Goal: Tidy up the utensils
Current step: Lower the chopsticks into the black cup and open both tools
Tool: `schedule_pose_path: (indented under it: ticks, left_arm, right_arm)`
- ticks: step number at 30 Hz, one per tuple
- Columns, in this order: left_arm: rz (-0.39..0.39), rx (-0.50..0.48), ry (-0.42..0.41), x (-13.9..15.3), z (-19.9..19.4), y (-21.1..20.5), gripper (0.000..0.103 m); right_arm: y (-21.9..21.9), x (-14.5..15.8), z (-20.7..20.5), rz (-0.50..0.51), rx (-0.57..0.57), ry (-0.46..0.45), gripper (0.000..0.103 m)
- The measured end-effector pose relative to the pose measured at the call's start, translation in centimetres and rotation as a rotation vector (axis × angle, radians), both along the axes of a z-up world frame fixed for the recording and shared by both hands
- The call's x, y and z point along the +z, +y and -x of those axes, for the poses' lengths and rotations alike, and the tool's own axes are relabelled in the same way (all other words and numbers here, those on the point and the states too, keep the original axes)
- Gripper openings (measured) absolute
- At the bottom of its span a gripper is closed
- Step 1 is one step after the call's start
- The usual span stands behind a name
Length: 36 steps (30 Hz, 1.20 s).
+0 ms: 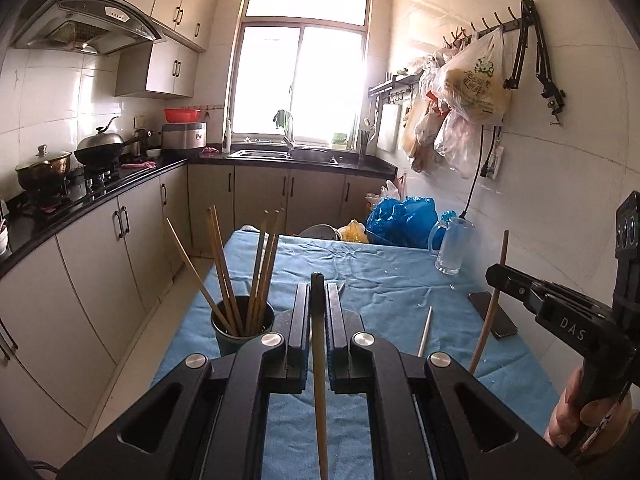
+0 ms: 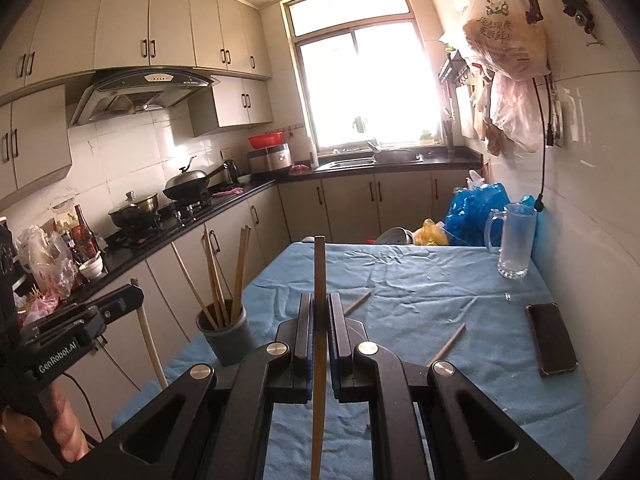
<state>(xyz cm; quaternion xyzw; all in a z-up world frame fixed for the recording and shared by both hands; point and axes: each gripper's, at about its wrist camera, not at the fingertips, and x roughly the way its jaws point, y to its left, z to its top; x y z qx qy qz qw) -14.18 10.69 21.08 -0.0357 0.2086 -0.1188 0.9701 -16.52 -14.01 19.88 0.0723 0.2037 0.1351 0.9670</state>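
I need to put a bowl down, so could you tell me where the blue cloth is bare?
Bare: the far middle of the blue cloth, between the chopstick cup and glass mug. Crowded: the right edge by the phone, and the middle with two loose chopsticks.

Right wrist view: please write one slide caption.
Right gripper shut on a wooden chopstick above the blue tablecloth, dark holder cup at left.
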Motion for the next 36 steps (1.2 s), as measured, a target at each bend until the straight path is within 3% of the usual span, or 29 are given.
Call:
schedule_pose_path:
  ticks: [13,22,30,36]
  left_arm:
    - [0.106,-0.004,-0.039,5.0,-2.9,5.1,0.006]
    - [0.116,0.119,-0.157,8.8,-6.2,9.0,0.006]
    - [0.155,0.173,-0.170,8.3,-12.1,10.6,0.006]
    - [0.157,0.167,-0.097,5.3,-16.0,10.4,0.006]
  right_arm:
    - [3.5,4.2,-3.4,-0.063,0.070,-0.089,0.007]
    - [7.2,6.5,-7.8,-0.116,0.122,-0.133,0.007]
    - [11.0,6.2,-13.4,-0.164,0.163,-0.137,0.007]
    - [12.5,3.9,-16.7,-0.158,0.164,-0.112,0.007]
